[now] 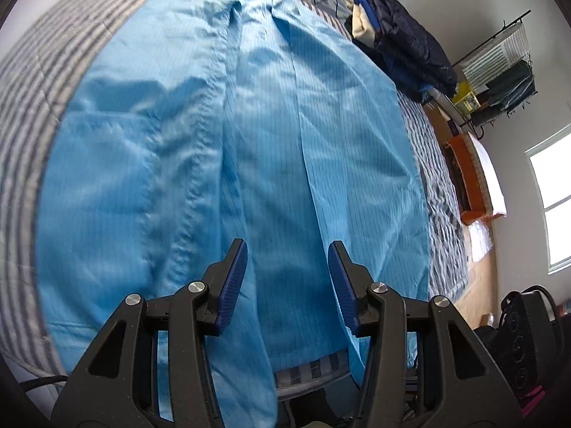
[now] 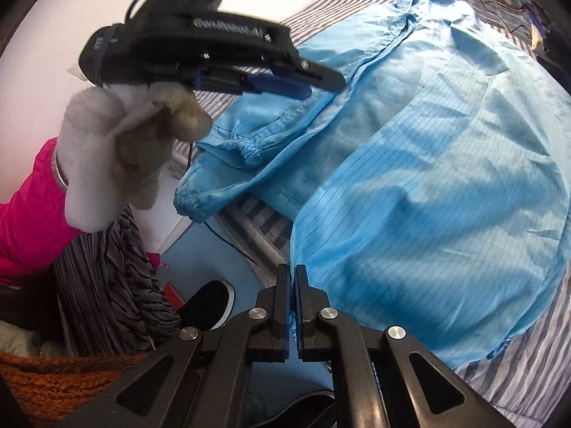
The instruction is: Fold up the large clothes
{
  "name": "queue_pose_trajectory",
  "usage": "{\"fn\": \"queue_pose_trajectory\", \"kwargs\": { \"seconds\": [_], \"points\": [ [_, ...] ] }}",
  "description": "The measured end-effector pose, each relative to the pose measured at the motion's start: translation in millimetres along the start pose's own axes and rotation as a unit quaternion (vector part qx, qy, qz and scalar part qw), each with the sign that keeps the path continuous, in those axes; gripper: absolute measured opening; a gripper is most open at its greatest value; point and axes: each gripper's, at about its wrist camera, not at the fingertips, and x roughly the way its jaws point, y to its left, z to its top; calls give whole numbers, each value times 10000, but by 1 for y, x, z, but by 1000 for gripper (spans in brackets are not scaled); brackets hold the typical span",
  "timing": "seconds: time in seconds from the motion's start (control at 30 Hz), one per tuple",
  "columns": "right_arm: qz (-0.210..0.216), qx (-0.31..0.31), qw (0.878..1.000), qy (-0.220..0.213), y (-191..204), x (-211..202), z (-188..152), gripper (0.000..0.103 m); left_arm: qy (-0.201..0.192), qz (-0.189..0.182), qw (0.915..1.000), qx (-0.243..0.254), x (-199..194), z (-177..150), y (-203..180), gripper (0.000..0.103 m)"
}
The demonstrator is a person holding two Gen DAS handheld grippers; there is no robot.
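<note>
A large light-blue coat (image 1: 228, 149) lies spread on a striped bed (image 1: 39, 71), collar at the far end. My left gripper (image 1: 287, 260) is open and empty, hovering above the coat's lower part. In the right wrist view the coat (image 2: 428, 164) lies flat with both sleeves folded along its left side, cuffs (image 2: 246, 149) near the bed edge. My right gripper (image 2: 292, 278) is shut on the coat's bottom hem corner. The left gripper (image 2: 285, 87) shows there too, held by a gloved hand above the sleeves.
A pile of dark and cream clothes (image 1: 403, 39) sits at the bed's far right. An orange box (image 1: 471, 178), a rack (image 1: 499, 67) and a window (image 1: 549, 199) stand to the right. The person's shoe (image 2: 207, 303) and an orange basket (image 2: 57, 381) are on the floor.
</note>
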Motion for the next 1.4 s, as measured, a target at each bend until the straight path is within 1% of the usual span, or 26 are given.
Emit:
{"fn": "queue_pose_trajectory", "kwargs": {
  "seconds": [0.07, 0.1, 0.17, 0.2, 0.27, 0.33, 0.37, 0.43, 0.5, 0.57, 0.6, 0.63, 0.67, 0.73, 0.77, 0.8, 0.87, 0.9, 0.97, 1.03, 1.07, 1.13, 1.17, 1.23, 1.3, 1.4],
  "points": [
    [7, -85, 10000, 22, 3, -4, -3, 0, 154, -40, 9999, -16, 8, -6, -1, 48],
    [13, -118, 9999, 26, 4, -7, -5, 7, 206, -51, 9998, 11, 11, -9, -3, 48],
    [-53, -57, 10000, -40, 2, -18, -10, 26, 273, -27, 9996, 97, 16, -15, -8, 48],
    [-46, 37, 9999, -151, -1, -26, -12, 41, 297, -21, 9995, 119, 18, -17, -9, 48],
    [205, 205, 9988, -397, -10, -42, -16, 41, 360, -39, 9992, 150, 23, -21, -13, 48],
    [322, 372, 9967, -646, -21, -58, -17, 42, 398, 14, 9990, 209, 28, -24, -16, 48],
    [358, 492, 9946, -837, -30, -68, -18, 42, 412, 47, 9989, 230, 30, -24, -18, 48],
    [258, 775, 9906, -1096, -46, -81, -18, 44, 444, 21, 9988, 221, 34, -25, -21, 48],
    [-21, 1250, 9837, -1291, -74, -89, -22, 44, 490, -21, 9985, 236, 38, -27, -23, 48],
    [-306, 1745, 9749, -1351, -103, -90, -24, 45, 500, -32, 9983, 280, 41, -29, -26, 47],
    [-466, 2017, 9693, -1325, -119, -87, -25, 45, 518, -35, 9982, 312, 44, -30, -28, 44],
    [-552, 2226, 9648, -1287, -132, -85, -27, 45, 552, -30, 9979, 341, 45, -31, -29, 36],
    [-549, 2521, 9579, -1258, -147, -81, -29, 45, 591, -28, 9976, 369, 48, -32, -31, 31],
    [-339, 2897, 9484, -1245, -168, -75, -32, 45, 612, 20, 9971, 446, 50, -34, -34, 27],
    [-248, 3064, 9437, -1221, -177, -71, -34, 45, 606, 63, 9969, 503, 51, -35, -36, 19],
    [-185, 3181, 9403, -1194, -183, -67, -36, 45, 614, 85, 9966, 544, 53, -36, -37, 15],
    [-219, 3244, 9391, -1108, -191, -61, -35, 42, 618, 96, 9964, 575, 53, -38, -36, 8],
    [-319, 3220, 9405, -1038, -192, -57, -33, 38, 610, 98, 9964, 582, 54, -38, -36, 6],
    [-288, 3233, 9405, -1003, -194, -51, -32, 28, 603, 80, 9963, 614, 53, -39, -37, 3],
    [-180, 3240, 9404, -1017, -195, -49, -29, 6, 590, 69, 9962, 640, 52, -41, -40, 2],
    [-210, 3206, 9415, -1017, -196, -49, -29, 1, 592, 32, 9963, 627, 52, -42, -41, 2],
    [-415, 3112, 9440, -1012, -193, -49, -23, 0, 627, -62, 9959, 649, 52, -46, -47, 1],
    [-452, 3094, 9442, -1035, -193, -50, -22, 0, 643, -79, 9953, 721, 53, -49, -52, 1],
    [-441, 3152, 9416, -1100, -197, -53, -22, 0, 668, -54, 9942, 845, 54, -54, -58, 1],
    [-500, 3186, 9400, -1112, -200, -58, -25, 0, 731, -80, 9935, 867, 58, -57, -60, 1],
    [-513, 3248, 9378, -1115, -202, -61, -29, 0, 716, -54, 9934, 895, 58, -59, -61, 1]
  ]
}}
